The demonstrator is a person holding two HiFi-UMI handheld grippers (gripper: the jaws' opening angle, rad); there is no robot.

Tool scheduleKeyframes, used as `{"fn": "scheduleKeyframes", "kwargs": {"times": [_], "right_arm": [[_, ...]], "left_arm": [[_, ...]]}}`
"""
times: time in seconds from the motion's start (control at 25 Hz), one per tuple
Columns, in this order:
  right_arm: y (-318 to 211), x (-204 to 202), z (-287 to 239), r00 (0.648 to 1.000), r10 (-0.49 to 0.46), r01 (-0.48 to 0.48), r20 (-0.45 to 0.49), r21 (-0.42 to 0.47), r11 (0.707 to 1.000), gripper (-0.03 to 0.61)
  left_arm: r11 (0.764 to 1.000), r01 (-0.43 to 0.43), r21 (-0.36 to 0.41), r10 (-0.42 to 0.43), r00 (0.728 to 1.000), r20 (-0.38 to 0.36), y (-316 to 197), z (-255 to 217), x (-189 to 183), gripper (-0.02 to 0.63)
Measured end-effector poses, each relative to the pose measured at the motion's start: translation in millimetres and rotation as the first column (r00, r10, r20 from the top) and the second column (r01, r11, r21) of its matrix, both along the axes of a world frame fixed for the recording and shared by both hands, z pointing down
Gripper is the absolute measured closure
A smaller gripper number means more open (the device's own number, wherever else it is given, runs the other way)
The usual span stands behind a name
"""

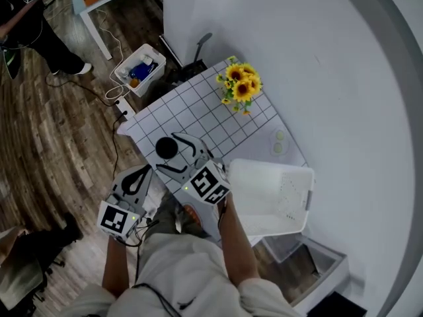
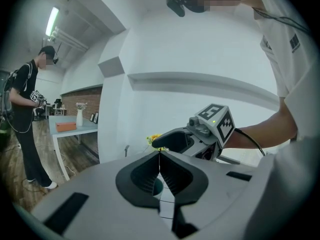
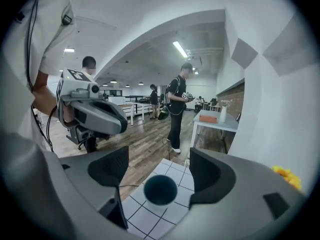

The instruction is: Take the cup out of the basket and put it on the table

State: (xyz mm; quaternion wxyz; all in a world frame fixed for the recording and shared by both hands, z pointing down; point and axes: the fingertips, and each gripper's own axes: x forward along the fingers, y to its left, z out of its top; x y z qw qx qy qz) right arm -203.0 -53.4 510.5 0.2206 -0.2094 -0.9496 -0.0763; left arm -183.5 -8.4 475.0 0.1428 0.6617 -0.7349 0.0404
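Dark teal, the cup (image 3: 160, 189) is standing upright on the checked table (image 1: 198, 104), just left of the white basket (image 1: 308, 177). The right gripper (image 3: 157, 166) is hovering above it, jaws wide apart and touching nothing. The left gripper (image 2: 160, 164) is hanging nearer and further left, jaws pressed together, empty.

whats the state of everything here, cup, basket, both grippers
cup, upright on the table, out of the basket, looks empty
basket, upright, looks empty
right gripper, fingers wide apart above the cup, not touching it
left gripper, fingers closed together, nothing between them
sunflowers, standing at the table's far corner
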Motion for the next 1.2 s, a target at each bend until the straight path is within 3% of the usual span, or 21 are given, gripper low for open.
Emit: {"fn": "scheduleKeyframes", "kwargs": {"times": [0.2, 0.64, 0.84, 1.2], "right_arm": [[0, 12, -43, 0.994, 0.021, -0.021, 0.105, -0.004, 1.000, 0.226], [-5, 48, -99, 0.960, 0.085, -0.075, 0.266, -0.048, 0.996, 0.532], [-6, 47, -133, 0.884, 0.227, -0.122, 0.410, -0.268, 0.956, 0.568], [-8, 52, -130, 0.886, 0.234, -0.130, 0.401, -0.269, 0.954, 0.568]], "left_arm": [[1.000, -0.002, 0.019, 0.002, 1.000, 0.022, 2, -11, -1, 0.604], [0.992, -0.013, 0.124, 0.009, 0.999, 0.035, 1, -54, -3, 0.604], [0.987, -0.032, 0.158, 0.023, 0.998, 0.060, -1, -66, -1, 0.604], [0.985, -0.040, 0.170, 0.027, 0.997, 0.077, -5, -74, -1, 0.604]]}}
